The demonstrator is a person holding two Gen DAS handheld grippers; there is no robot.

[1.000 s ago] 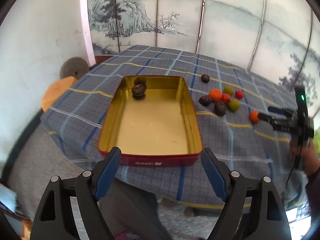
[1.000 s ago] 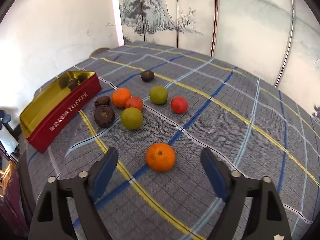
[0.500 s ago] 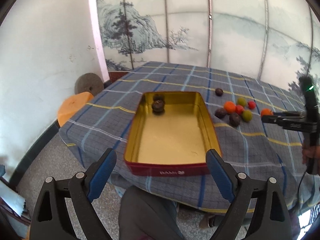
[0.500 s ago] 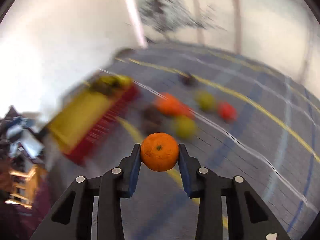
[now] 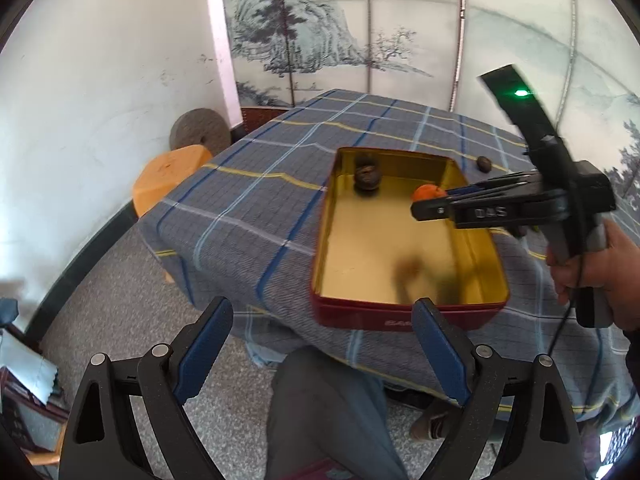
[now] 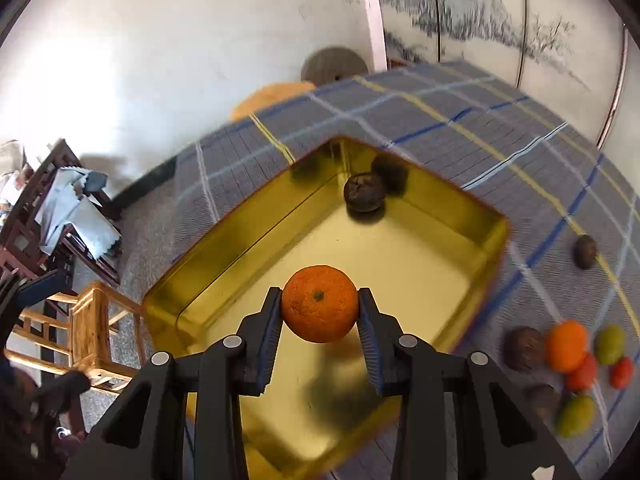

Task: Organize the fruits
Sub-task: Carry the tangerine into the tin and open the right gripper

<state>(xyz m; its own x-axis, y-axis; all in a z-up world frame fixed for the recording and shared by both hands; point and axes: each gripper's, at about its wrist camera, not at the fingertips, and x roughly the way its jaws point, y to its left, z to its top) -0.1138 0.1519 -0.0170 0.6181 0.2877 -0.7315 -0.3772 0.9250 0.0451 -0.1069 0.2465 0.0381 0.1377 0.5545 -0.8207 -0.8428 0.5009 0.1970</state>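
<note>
My right gripper (image 6: pixel 319 312) is shut on an orange (image 6: pixel 319 308) and hangs over the gold inside of the red tin (image 6: pixel 490 232). In the left wrist view the same gripper (image 5: pixel 430 202) reaches in from the right with the orange (image 5: pixel 428 192) above the tin (image 5: pixel 400 322). One dark brown fruit (image 6: pixel 365 198) lies in the tin's far corner. Several loose fruits sit on the cloth to the right: a second orange (image 6: pixel 566 344), green ones (image 6: pixel 608 344), red ones (image 6: pixel 620 372) and dark ones (image 6: pixel 584 252). My left gripper (image 5: pixel 322 344) stands open and empty before the table's near edge.
A blue plaid cloth (image 5: pixel 256 196) covers the table. An orange stool (image 5: pixel 172 172) and a grey stone disc (image 5: pixel 198 132) stand by the white wall. A person's hand (image 5: pixel 600 264) holds the right gripper. Wooden chairs (image 6: pixel 84 328) stand on the floor at left.
My right gripper closed on the orange, lifted it off the cloth and swung left over the tin. The left gripper drew back from the table.
</note>
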